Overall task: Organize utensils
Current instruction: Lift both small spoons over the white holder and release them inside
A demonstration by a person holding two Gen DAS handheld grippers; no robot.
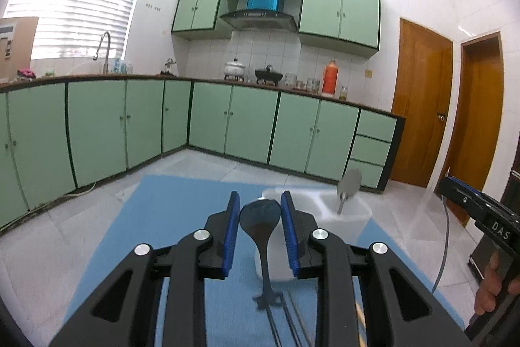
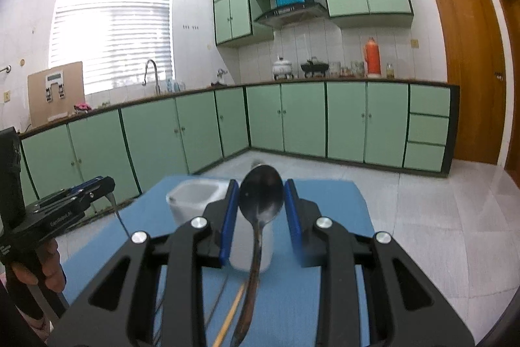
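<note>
My left gripper is open, its blue pads either side of a dark ladle whose handle runs down between them, not pinched. My right gripper is open around a metal spoon whose blurred handle drops toward the mat. A white two-part utensil holder stands on the blue mat just beyond the left fingers, with a metal spoon standing in its right part. The holder also shows in the right wrist view, ahead and left of the gripper.
Chopsticks and thin metal utensils lie on the mat under the grippers. The other gripper shows at each view's edge, with a hand. Green cabinets, tiled floor and wooden doors surround the table.
</note>
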